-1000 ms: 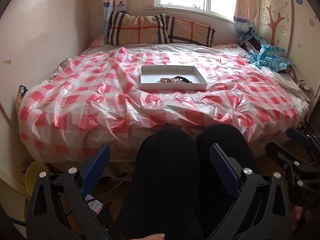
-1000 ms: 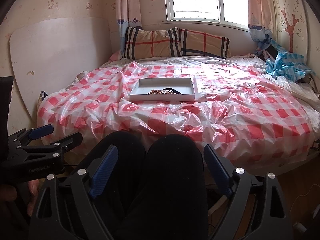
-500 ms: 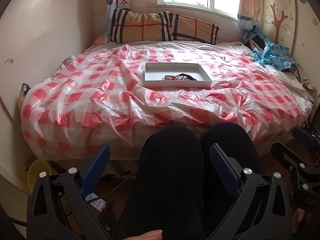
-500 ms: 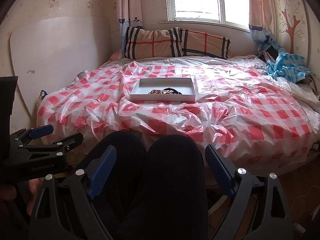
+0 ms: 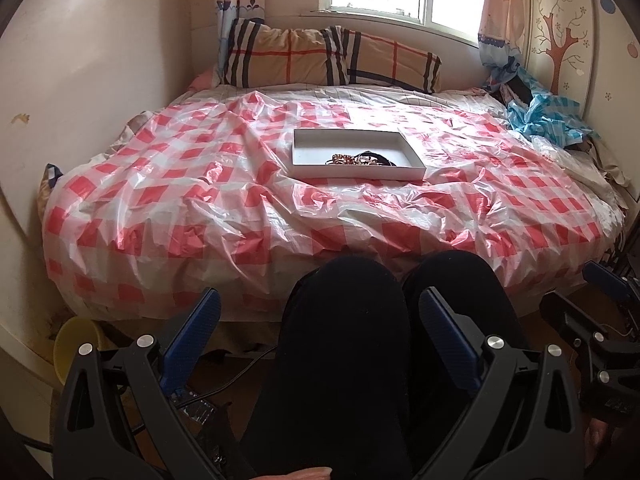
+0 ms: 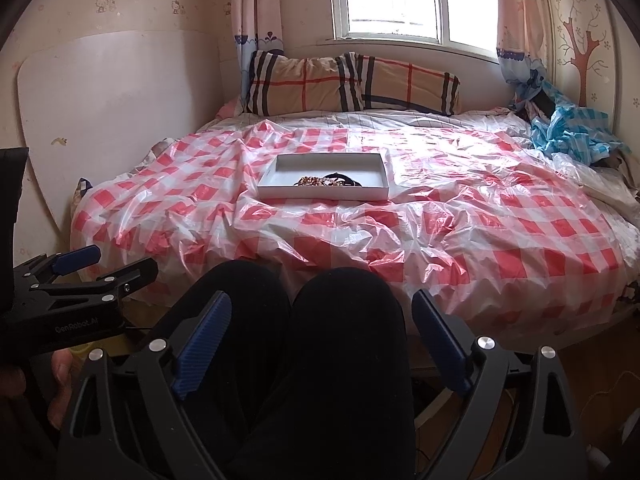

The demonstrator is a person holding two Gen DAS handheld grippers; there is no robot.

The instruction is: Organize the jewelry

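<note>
Two spread gripper pairs [image 5: 320, 336] [image 6: 322, 338], jewelry [image 5: 362, 159] far ahead in tray [image 5: 356, 172].

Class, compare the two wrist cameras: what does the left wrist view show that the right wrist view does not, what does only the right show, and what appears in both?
Only the left wrist view shows a yellow basin on the floor by the bed. Only the right wrist view shows the cat-print wallpaper and a hand holding the left gripper. Both show the white tray of tangled jewelry on the red checked sheet, plaid pillows, and open grippers above dark knees.
</note>
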